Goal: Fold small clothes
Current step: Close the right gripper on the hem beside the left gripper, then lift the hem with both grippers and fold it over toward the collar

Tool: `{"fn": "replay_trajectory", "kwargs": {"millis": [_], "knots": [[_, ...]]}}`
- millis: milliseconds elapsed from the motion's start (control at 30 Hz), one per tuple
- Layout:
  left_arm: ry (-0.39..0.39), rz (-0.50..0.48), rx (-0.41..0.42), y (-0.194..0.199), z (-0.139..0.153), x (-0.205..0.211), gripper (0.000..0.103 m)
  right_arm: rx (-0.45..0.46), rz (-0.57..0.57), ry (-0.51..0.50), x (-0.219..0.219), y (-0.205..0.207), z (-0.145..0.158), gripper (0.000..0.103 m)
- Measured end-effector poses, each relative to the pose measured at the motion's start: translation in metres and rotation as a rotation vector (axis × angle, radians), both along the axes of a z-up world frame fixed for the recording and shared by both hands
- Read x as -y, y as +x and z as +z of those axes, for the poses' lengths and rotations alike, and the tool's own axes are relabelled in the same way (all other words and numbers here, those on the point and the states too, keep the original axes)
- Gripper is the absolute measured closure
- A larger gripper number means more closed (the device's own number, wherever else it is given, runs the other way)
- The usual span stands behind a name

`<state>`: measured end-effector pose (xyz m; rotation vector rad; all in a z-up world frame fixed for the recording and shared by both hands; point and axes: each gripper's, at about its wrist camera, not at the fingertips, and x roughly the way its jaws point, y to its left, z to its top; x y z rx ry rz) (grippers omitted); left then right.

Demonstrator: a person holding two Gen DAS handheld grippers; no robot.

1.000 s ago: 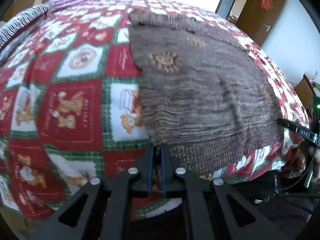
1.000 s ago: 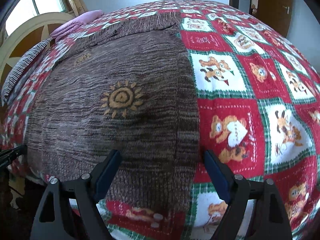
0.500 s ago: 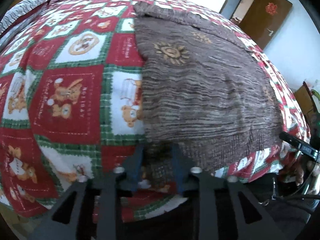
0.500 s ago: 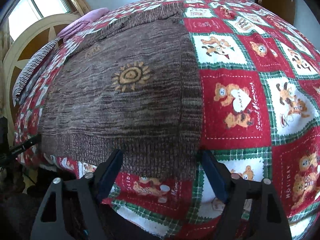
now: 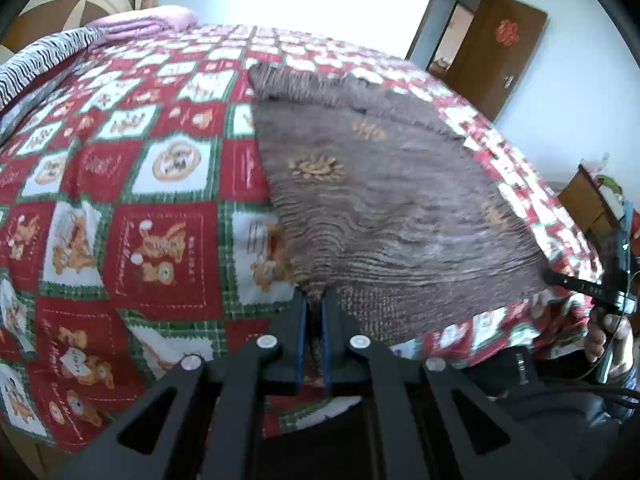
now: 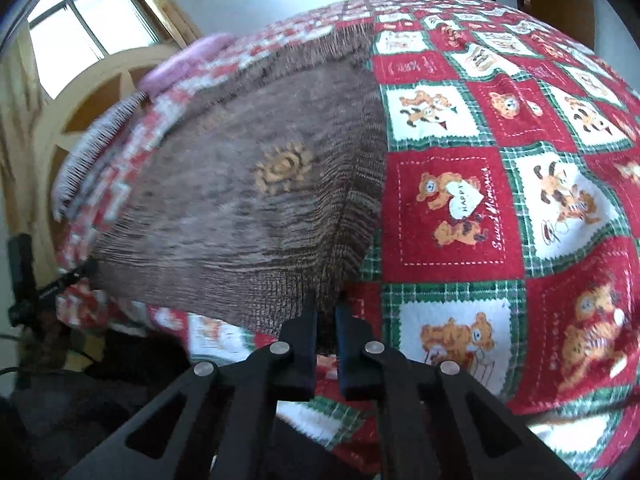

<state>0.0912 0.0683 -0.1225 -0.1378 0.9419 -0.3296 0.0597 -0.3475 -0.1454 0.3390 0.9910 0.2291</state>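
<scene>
left wrist view: low at the bed's near edge, close, facing across the red-green checked teddy-bear quilt point(image 5: 160, 240) toward the brown wooden door point(image 5: 496, 52)
right wrist view: same edge, close, facing the arched window point(image 6: 80, 32)
shared: brown knitted sun-motif garment point(image 5: 392, 216) point(image 6: 248, 200), quilt

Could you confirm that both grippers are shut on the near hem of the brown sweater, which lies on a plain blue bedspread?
Not quite: the bedspread is a red, green and white patchwork with bear pictures, as both wrist views show. The rest holds: the left gripper and right gripper have just closed on the brown sweater's near hem.
</scene>
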Motion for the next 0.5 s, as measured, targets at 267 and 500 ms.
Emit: {"fn": "replay_trajectory", "kwargs": {"millis": [267, 500], "knots": [[0.028, -0.027, 0.008, 0.003, -0.004, 0.007, 0.096, 0.039, 0.016, 0.129, 0.012, -0.010, 0.012, 0.097], [-0.015, 0.020, -0.026, 0.023, -0.006, -0.011, 0.096, 0.089, -0.015, 0.205, 0.015, 0.000, 0.023, 0.098]]}}
